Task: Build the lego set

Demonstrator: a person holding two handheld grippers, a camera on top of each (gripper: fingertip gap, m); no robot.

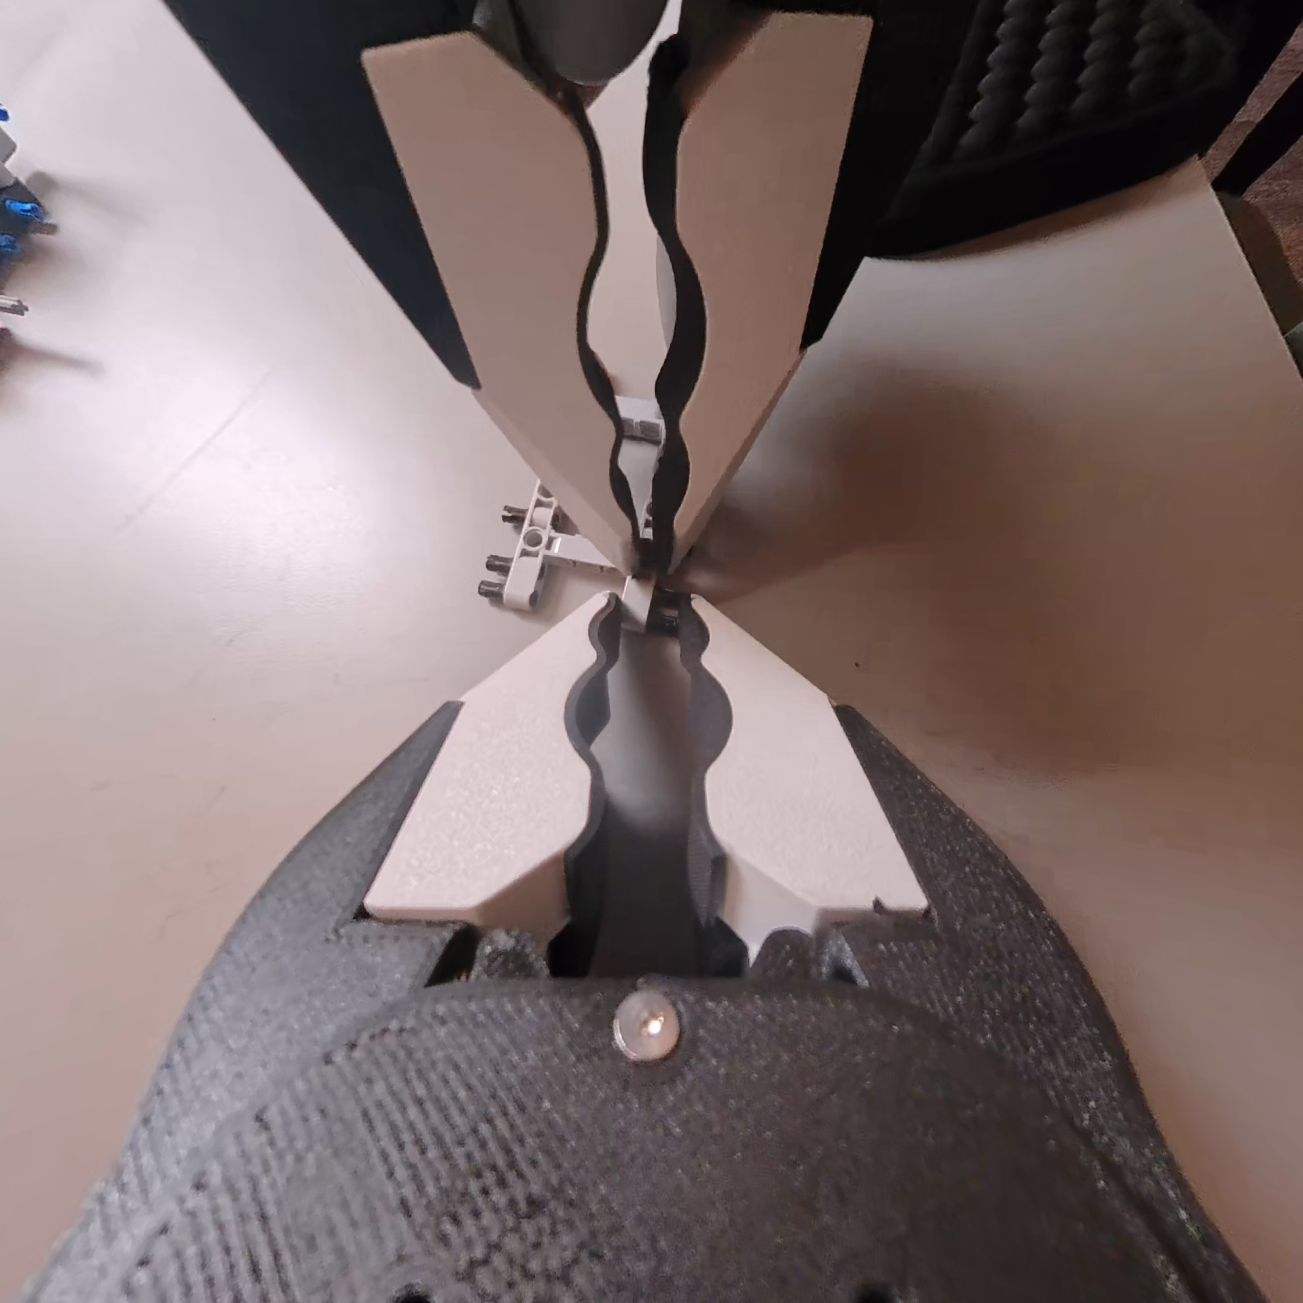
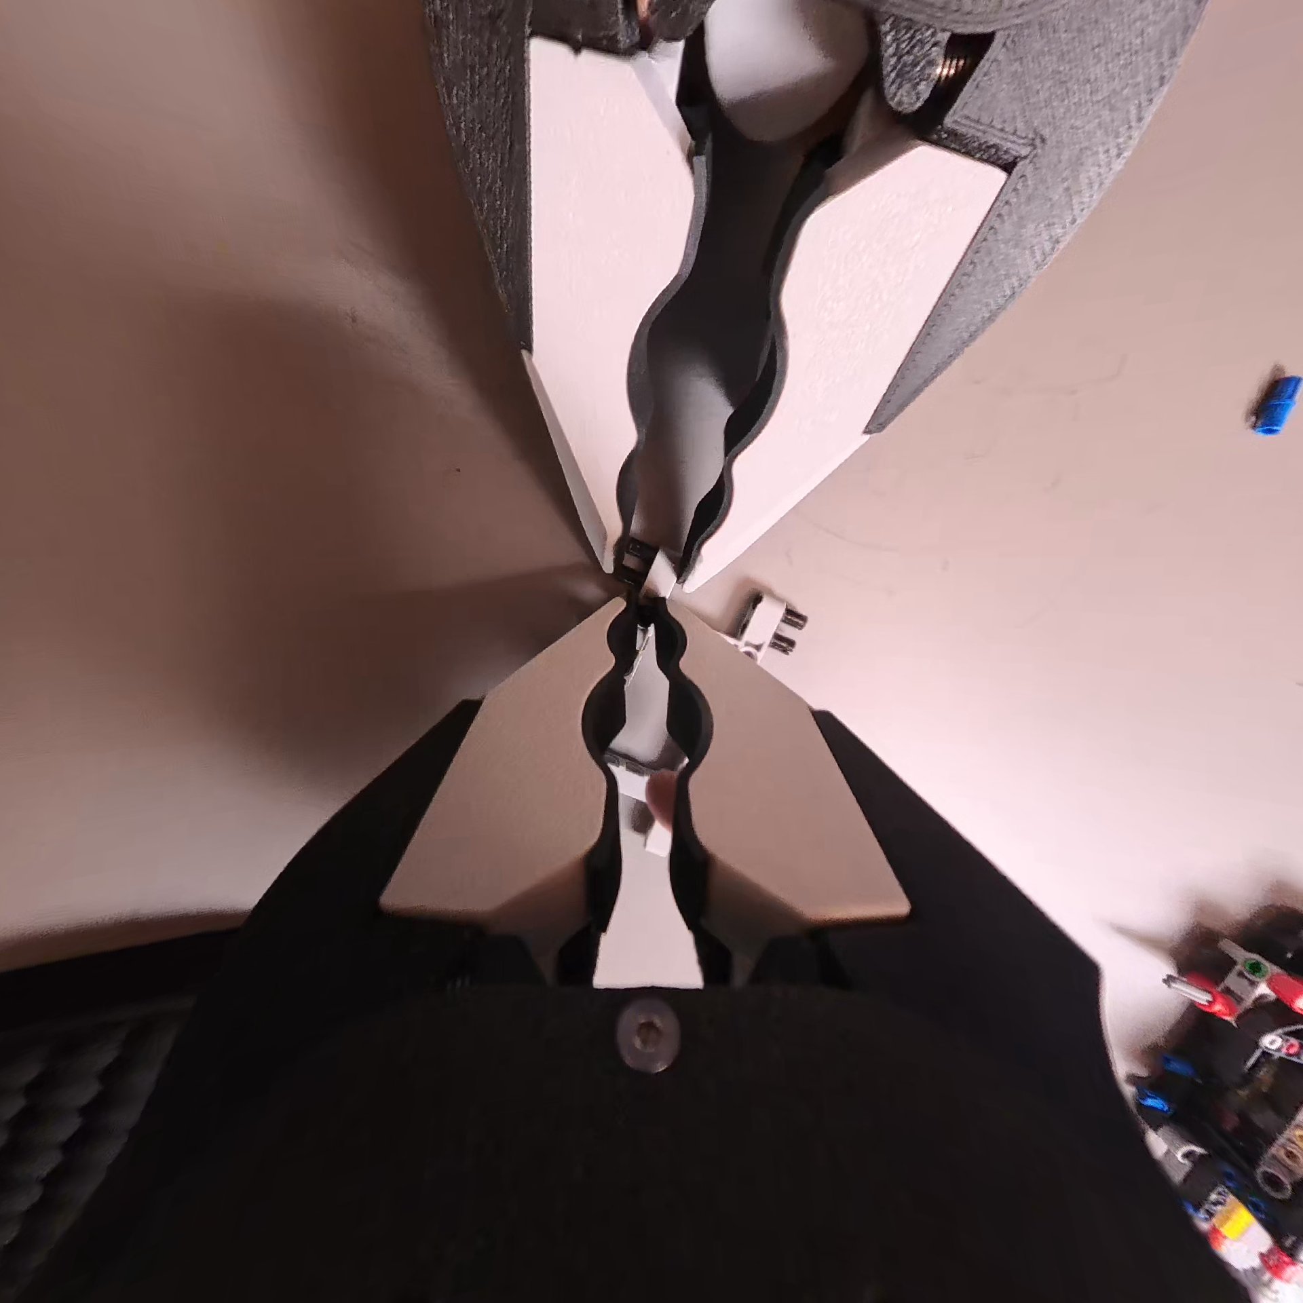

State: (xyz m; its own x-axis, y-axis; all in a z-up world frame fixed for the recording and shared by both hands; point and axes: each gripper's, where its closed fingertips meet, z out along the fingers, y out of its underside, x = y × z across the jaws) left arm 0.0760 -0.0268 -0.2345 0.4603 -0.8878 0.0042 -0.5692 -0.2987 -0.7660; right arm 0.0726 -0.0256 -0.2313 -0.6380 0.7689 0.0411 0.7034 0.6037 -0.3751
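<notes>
left tool pinching small lego piece, tip-to-tip with right tool

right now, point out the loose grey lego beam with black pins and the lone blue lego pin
light grey lego beam with black pins (image 1: 530, 546), left wrist view, its holed middle.
small blue lego pin (image 2: 1277, 403), right wrist view, its barrel.

Pale beige tabletop, smooth and matte.
Crossed by soft brown shadows at centre; faintly scuffed and speckled; ending at a corner edge at upper right.
</notes>
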